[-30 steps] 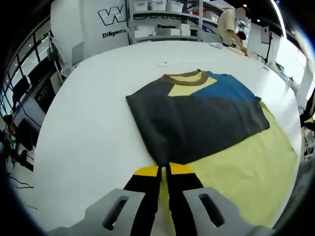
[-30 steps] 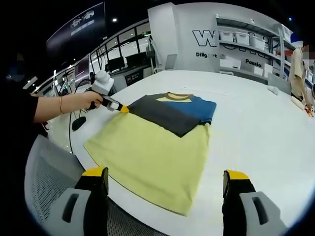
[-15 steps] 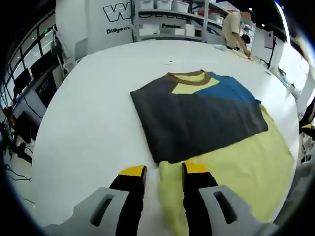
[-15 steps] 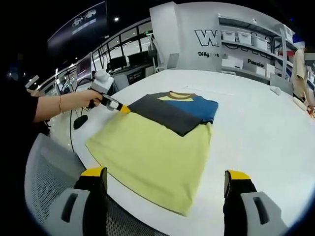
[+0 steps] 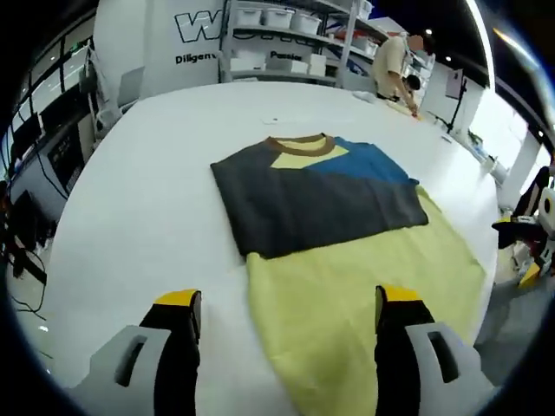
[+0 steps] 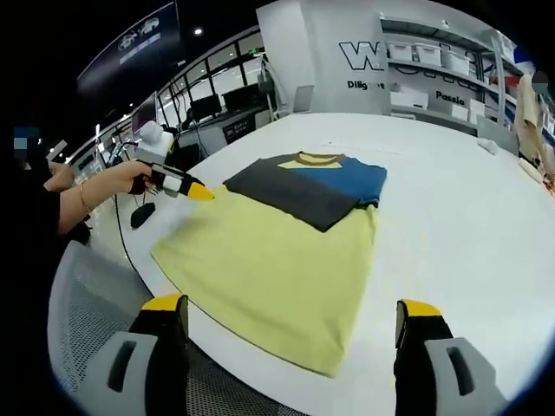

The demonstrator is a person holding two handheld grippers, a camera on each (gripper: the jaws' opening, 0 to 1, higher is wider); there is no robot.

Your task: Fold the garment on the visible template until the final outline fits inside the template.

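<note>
Left gripper view: the yellow T-shirt with dark grey and blue folded-over top (image 5: pixel 347 225) lies flat on the round white table (image 5: pixel 147 208); the left gripper (image 5: pixel 286 312) gapes wide above its edge. Right gripper view adds the right gripper (image 6: pixel 290 316), spread wide, and a grey mesh chair (image 6: pixel 87 303).

A lab or showroom: a large white round worktop (image 5: pixel 130 199), metal shelving with white storage bins (image 5: pixel 269 35), a lettered white wall (image 6: pixel 381 61), dark monitors (image 6: pixel 208 108).

white table (image 5: pixel 139 199) | partly folded garment (image 5: pixel 347 260) lying flat on it
</note>
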